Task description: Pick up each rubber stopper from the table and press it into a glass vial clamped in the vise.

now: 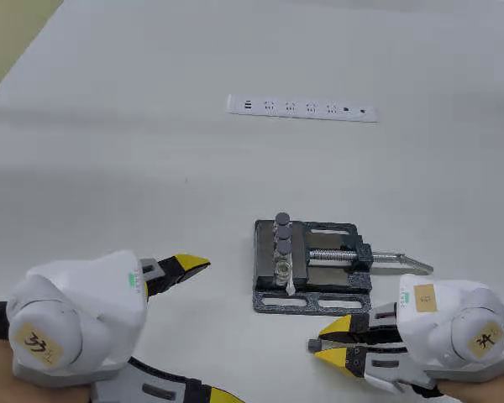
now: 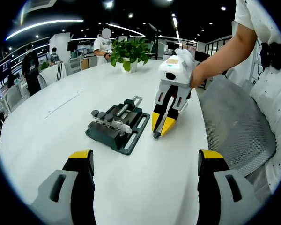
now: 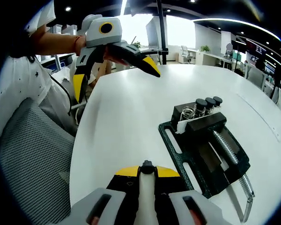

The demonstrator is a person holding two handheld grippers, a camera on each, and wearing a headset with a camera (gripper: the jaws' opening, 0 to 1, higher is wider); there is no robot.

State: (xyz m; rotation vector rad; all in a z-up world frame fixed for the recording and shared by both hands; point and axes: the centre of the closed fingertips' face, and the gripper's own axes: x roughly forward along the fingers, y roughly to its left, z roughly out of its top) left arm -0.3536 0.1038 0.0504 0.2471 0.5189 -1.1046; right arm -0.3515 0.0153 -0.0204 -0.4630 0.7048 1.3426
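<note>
L gripper (image 1: 208, 329) hangs at 8 o'clock of the vise (image 1: 319, 298), jaws spread wide w/ nothing between them, well apart from the work, so little risk there. The vise holds four vials in a row, three plugged, w/ the open vial (image 1: 282, 269) at its 6 o'clock end. R gripper (image 1: 323, 348) at 5 o'clock is closed on a small dark stopper (image 3: 147, 167) pinched at the very tips (so it looks), and I judge an off-axis push could cock it, drop it or chip the glass. Room is ample: the table (image 1: 151, 168) is bare nearby, power strip (image 1: 302, 107) far off at 12, table edge far at 10, and the vise handle (image 1: 407, 263) at 3 is the one snag.
</note>
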